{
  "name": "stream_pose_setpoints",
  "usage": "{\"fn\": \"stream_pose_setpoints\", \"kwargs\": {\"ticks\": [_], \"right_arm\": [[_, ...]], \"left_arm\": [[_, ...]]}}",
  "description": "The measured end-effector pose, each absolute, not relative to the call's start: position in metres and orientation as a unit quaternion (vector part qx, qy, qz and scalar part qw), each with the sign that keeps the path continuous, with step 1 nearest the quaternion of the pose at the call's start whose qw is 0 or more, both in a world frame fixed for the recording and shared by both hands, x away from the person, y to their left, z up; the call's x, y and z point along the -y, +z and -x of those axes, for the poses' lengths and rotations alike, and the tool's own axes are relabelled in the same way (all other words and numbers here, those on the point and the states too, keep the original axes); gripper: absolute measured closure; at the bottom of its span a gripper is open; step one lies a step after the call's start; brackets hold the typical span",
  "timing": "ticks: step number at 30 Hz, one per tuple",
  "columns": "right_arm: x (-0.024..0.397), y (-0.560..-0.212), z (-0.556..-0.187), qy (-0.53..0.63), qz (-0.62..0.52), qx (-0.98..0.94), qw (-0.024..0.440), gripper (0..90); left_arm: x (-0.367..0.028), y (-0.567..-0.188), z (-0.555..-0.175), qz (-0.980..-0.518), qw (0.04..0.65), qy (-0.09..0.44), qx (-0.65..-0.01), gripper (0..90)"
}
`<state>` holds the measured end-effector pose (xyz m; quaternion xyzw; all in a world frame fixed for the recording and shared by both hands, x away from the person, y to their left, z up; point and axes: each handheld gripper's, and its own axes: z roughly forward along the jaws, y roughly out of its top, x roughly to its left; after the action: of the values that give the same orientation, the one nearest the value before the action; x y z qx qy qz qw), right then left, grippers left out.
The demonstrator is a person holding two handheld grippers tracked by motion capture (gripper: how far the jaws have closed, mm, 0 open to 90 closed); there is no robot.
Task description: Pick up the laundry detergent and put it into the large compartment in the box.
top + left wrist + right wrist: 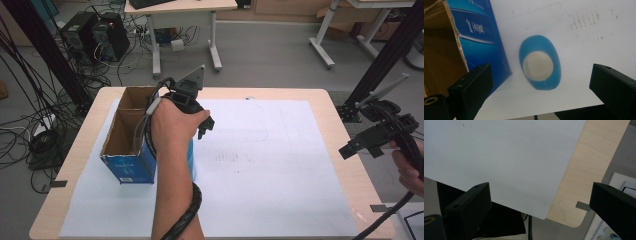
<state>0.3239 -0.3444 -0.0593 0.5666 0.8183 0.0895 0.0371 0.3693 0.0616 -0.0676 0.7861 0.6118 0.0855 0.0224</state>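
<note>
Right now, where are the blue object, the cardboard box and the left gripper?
blue object (539, 63), left gripper view, its pale round centre.
cardboard box (131, 167), high view, blue front wall.
left gripper (540, 87), left gripper view, midway between open jaws.

From where I sat at the controls, very little lettering could be read. The blue side of the cardboard box (482, 32) carried white print: in the left gripper view a few white characters ran down the panel, with a smaller line of characters along the upper edge, but they were too blurred for me to make out as words. In the high view the same box (131, 167) showed a small white mark on its near blue face, likewise unreadable. The white sheet (260, 165) bore only faint smudged marks, no letters or numbers I could read.
</note>
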Motion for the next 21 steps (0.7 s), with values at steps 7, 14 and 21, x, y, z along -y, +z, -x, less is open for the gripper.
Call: {"fn": "stream_pose_setpoints", "kwargs": {"ticks": [7, 14, 21], "right_arm": [[0.345, -0.061, -0.324, 0.086, -0.568, -0.818, 0.035, 4.0], [0.345, -0.064, -0.327, 0.083, -0.568, -0.818, 0.034, 4.0], [0.344, -0.067, -0.329, 0.08, -0.568, -0.819, 0.032, 4.0]], "left_arm": [[-0.063, -0.078, -0.373, -0.783, 0.022, 0.081, -0.617, 5.4], [-0.065, -0.091, -0.379, -0.782, 0.021, 0.071, -0.619, 5.3], [-0.068, -0.099, -0.382, -0.779, 0.02, 0.065, -0.623, 5.3]]}}
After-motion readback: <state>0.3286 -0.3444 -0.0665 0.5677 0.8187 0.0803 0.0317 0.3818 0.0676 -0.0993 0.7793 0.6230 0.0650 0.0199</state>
